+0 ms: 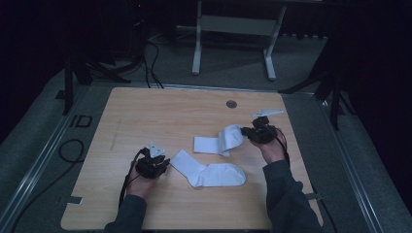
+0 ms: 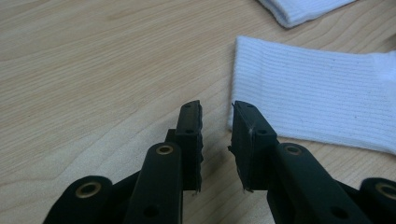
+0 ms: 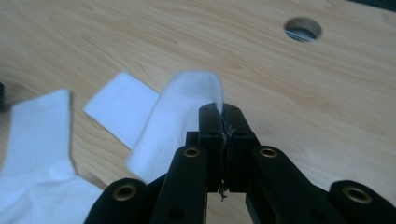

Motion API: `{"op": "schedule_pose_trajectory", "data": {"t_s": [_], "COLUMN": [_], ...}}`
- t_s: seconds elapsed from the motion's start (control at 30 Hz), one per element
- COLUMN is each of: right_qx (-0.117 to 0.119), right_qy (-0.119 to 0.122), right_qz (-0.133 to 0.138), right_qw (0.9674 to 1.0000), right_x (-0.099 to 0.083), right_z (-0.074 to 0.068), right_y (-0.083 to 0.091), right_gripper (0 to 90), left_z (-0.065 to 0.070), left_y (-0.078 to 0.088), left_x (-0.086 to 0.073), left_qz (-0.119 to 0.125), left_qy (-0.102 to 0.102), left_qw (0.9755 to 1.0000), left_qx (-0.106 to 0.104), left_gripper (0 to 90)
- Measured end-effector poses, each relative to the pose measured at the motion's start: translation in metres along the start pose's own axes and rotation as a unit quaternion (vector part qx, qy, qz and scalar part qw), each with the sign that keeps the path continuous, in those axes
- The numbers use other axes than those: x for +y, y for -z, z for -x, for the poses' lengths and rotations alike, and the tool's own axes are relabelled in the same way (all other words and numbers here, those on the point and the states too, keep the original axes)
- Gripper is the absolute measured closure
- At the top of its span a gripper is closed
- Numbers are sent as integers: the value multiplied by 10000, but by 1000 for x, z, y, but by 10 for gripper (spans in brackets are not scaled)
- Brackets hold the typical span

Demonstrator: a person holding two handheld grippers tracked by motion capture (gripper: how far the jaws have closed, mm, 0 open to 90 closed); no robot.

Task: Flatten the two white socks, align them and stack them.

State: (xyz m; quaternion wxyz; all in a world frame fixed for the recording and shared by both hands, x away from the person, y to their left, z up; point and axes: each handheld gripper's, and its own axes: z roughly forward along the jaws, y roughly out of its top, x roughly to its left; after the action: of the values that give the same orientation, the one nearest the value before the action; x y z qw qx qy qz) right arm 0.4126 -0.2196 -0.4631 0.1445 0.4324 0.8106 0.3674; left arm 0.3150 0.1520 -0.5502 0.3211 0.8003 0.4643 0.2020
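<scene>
Two white socks lie on the wooden table [image 1: 145,116]. The near sock [image 1: 209,172] lies flat, its ribbed cuff [image 2: 317,102] just right of my left gripper [image 2: 217,109]. That gripper [image 1: 165,164] hovers low over the wood, its jaws a little apart with nothing between them. My right gripper [image 3: 223,114] is shut on one end of the far sock [image 3: 177,116], which is lifted and folded over. The far sock's [image 1: 218,143] ribbed cuff [image 3: 121,105] still rests on the table. In the high view the right gripper [image 1: 247,132] is at the sock's right end.
A round cable hole [image 1: 231,104] sits in the tabletop near the far edge, ahead of the right gripper [image 3: 302,29]. Beyond the table stand a white desk frame [image 1: 233,29] and dark tripod legs [image 1: 73,73]; cables lie on the grey floor.
</scene>
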Motion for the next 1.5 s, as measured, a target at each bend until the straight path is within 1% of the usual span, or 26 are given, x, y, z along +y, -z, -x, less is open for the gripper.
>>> {"op": "schedule_pose_trajectory", "data": {"t_s": [0.27, 0.47, 0.67, 0.8, 0.87, 0.9, 0.97, 1.0, 1.07, 1.13, 1.17, 1.2, 1.23, 1.33, 1.5], "right_qx": [-130, -226, -328, -454, -632, -692, -822, -856, -842, -764, -764, -714, -584, -378, -188], "right_qy": [-203, -247, -309, -262, -127, -93, -42, -38, -41, 36, 36, 110, 236, 345, 505], "right_qz": [-190, -288, -344, -437, -638, -701, -745, -713, -627, -571, -571, -559, -533, -478, -455], "right_qw": [9995, 9990, 9984, 9977, 9959, 9951, 9938, 9938, 9945, 9954, 9954, 9958, 9966, 9975, 9975], "right_x": [-18, -28, -36, -39, -42, -43, -45, -45, -43, -40, -40, -39, -34, -29, -21], "right_z": [23, 35, 47, 52, 58, 59, 60, 60, 59, 55, 55, 52, 45, 36, 22], "right_y": [3, 6, 14, 16, 13, 11, 10, 10, 12, 12, 12, 11, 9, 3, -10], "right_gripper": [880, 880, 880, 879, 852, 818, 729, 693, 657, 635, 635, 626, 612, 607, 606], "left_z": [0, -1, 0, 0, 1, 1, 1, 1, 1, 1, 1, 1, 1, 1, 0], "left_y": [0, 0, -1, -1, -2, -2, -2, -2, -2, -2, -2, -3, -3, -3, -3], "left_x": [0, 0, 0, 0, 0, 0, 0, 0, 0, 0, 0, 0, 0, 0, 0], "left_qz": [1, 9, -7, -20, -23, -20, -22, -16, -29, -32, -32, -34, -36, -44, -52], "left_qy": [16, 27, 29, 18, 7, 10, 12, 30, 34, 31, 31, 26, 28, 23, 32], "left_qw": [10000, 10000, 10000, 10000, 10000, 10000, 10000, 10000, 10000, 10000, 10000, 10000, 10000, 10000, 10000], "left_qx": [-5, 6, -3, -2, -5, -8, -5, -7, -7, -2, -2, -12, -14, -13, -3], "left_gripper": [726, 726, 725, 725, 726, 725, 725, 725, 725, 724, 724, 724, 723, 719, 715]}}
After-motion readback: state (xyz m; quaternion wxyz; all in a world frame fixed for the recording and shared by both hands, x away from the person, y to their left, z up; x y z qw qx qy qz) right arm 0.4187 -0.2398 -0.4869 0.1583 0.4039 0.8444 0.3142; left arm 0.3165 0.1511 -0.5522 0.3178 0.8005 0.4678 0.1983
